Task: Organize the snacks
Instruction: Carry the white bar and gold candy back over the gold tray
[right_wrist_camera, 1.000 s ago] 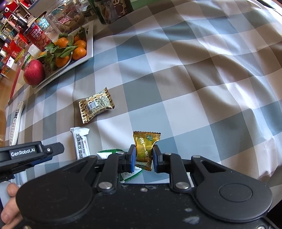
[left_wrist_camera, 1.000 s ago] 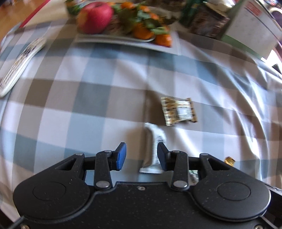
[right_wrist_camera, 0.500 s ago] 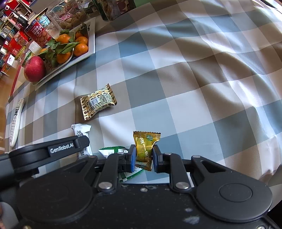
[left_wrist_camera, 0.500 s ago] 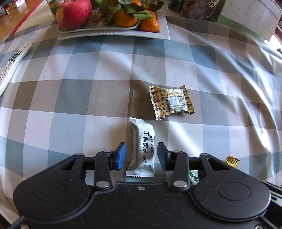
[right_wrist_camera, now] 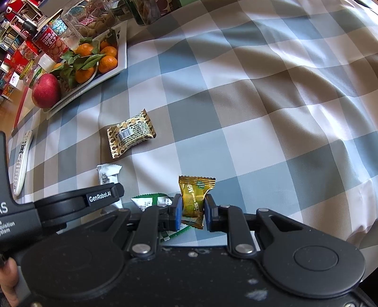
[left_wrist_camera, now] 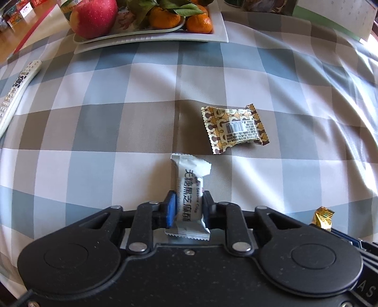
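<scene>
Your left gripper (left_wrist_camera: pixel 187 207) is closing its jaws on the white snack pack (left_wrist_camera: pixel 190 196). The pack sits right between the blue pads (left_wrist_camera: pixel 170 207), and they press on its sides. It is a long white pouch with dark letters down its front and zigzag ends. It lies on the checked tablecloth (left_wrist_camera: pixel 118 132), pointing away from you.

Your right gripper (right_wrist_camera: pixel 192 210) is clamped tight on the gold candy (right_wrist_camera: pixel 194 198). The candy has a shiny gold wrapper with a green patch and pale letters, and its top edge is crimped. It stands up between the pads, just above the cloth.

A green and white packet (right_wrist_camera: pixel 151 200) lies flat just beside the gold candy, partly under your right gripper.

The brown and gold snack (left_wrist_camera: pixel 234 127) lies flat on the cloth a bit farther out, apart from both grippers. It has a swirly pattern and a white label with a barcode.

At the far end of the table is a white tray (left_wrist_camera: pixel 219 30) with a red apple (left_wrist_camera: pixel 94 16) and small oranges (left_wrist_camera: pixel 164 17). A white remote (left_wrist_camera: pixel 16 92) lies on your left.
</scene>
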{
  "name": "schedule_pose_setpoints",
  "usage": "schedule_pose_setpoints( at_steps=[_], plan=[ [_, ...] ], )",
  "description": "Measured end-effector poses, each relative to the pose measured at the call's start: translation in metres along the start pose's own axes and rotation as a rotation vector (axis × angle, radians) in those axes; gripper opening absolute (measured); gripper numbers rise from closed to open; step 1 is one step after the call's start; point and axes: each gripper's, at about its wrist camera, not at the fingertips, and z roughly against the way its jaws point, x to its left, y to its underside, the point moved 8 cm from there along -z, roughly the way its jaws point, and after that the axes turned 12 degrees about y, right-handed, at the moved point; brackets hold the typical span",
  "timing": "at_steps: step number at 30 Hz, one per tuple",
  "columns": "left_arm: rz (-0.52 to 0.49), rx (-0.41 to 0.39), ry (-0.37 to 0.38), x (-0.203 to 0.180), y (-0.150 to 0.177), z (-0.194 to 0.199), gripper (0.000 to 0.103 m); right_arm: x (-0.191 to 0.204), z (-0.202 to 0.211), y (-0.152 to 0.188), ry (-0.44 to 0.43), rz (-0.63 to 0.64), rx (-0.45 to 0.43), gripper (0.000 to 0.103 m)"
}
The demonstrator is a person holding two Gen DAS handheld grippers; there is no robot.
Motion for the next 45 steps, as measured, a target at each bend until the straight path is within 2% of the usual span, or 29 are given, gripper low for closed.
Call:
schedule_pose_setpoints(
  at_steps=[14,22,28,34,37,40,43,45],
  plan=[
    [-0.008,0.022,-0.008,0.002,0.005,0.008,0.027,0.000,-0.003,0.001,0.005,-0.002,0.012,0.021],
    [0.019,0.035,0.028,0.010,0.010,0.025,0.027,0.000,-0.006,0.001,0.014,-0.013,0.020,0.021],
    [0.042,0.058,0.052,0.025,0.026,0.044,0.027,-0.004,-0.011,0.001,0.049,-0.004,0.012,0.021],
    [0.053,0.008,0.042,0.037,0.054,0.086,0.027,-0.010,0.003,0.001,0.075,0.026,-0.065,0.021],
    [0.076,-0.005,0.078,0.042,0.080,0.107,0.027,-0.013,0.026,0.008,0.040,0.035,-0.132,0.021],
    [0.103,0.003,0.118,0.044,0.113,0.122,0.027,-0.023,0.051,0.029,-0.025,0.008,-0.181,0.021],
    [0.105,0.011,0.096,0.046,0.144,0.132,0.027,-0.034,0.069,0.063,-0.071,-0.036,-0.191,0.021],
    [0.103,0.016,0.072,0.047,0.163,0.136,0.027,-0.040,0.077,0.091,-0.102,-0.063,-0.163,0.021]
  ],
)
